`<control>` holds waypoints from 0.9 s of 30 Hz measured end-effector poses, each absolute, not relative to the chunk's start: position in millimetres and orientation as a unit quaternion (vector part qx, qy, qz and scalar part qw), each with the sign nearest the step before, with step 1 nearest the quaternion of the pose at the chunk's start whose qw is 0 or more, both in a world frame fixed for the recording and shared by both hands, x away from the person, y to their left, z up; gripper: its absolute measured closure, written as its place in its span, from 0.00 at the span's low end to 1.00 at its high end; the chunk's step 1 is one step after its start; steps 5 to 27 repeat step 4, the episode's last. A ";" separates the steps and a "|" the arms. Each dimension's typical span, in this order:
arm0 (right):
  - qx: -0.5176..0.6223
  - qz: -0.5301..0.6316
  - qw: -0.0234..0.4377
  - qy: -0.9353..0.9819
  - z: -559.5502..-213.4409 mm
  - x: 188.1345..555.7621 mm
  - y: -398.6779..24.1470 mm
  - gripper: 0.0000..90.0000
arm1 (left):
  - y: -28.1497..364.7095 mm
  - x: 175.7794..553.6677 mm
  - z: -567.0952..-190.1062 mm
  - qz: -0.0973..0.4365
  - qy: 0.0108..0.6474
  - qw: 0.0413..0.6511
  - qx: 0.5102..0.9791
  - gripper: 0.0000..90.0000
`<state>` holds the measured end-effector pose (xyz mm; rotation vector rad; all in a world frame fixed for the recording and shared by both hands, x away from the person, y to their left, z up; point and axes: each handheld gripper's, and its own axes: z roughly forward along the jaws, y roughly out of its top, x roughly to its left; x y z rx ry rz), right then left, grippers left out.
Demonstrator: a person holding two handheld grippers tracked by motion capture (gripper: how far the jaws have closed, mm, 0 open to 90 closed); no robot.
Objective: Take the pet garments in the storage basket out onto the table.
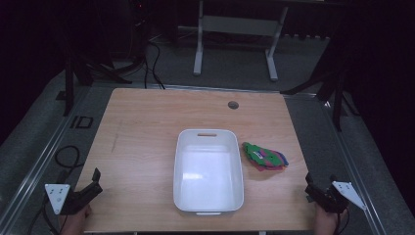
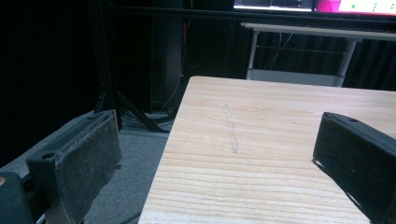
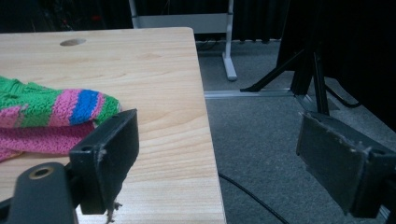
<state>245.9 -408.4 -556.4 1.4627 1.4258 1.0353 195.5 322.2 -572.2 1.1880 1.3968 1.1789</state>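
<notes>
Looking down: I take the white tub (image 1: 209, 169) as my landmark; it sits upright on the wooden table (image 1: 142, 127), a little toward my side of the middle, its inside bare as far as I can see.
Knitted cloth: a folded piece (image 1: 265, 156) in green, pink and blue stripes lies flat on the table just beside the tub's right wall, level with its far half; I cannot tell if it touches the wall. In the right gripper view it shows as cloth (image 3: 44, 119) beyond the left-hand jaw, a pink layer under the striped one.
Left gripper: my left gripper (image 1: 93, 183) sits well to the left of the tub, at the table's near left corner, held in a hand (image 1: 74, 221). Jaws stand wide apart with nothing between them; in its own view the gripper (image 2: 215, 158) straddles the table's left edge, one jaw over the grey floor (image 2: 135, 154), the other over the wood.
Right gripper: my right gripper (image 1: 311, 185) sits to the right of the tub, at the near right corner, nearer me than the cloth. Jaws spread wide, gripping nothing; in its own view the gripper (image 3: 217, 149) straddles the table's right edge.
Table hole: a small round grommet (image 1: 233, 105) lies beyond the tub, near the far edge.
</notes>
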 end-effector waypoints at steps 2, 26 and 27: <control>0.581 0.410 0.411 0.571 -556.4 246.7 -407.9 0.15 | 322.3 195.5 -572.2 0.480 0.568 0.462 0.483 0.02; 0.581 0.408 0.411 0.572 -556.3 247.0 -407.8 0.15 | 322.2 195.5 -572.2 0.480 0.568 0.462 0.483 0.02; 0.581 0.408 0.411 0.572 -556.3 247.0 -407.8 0.15 | 322.2 195.5 -572.2 0.480 0.568 0.462 0.483 0.02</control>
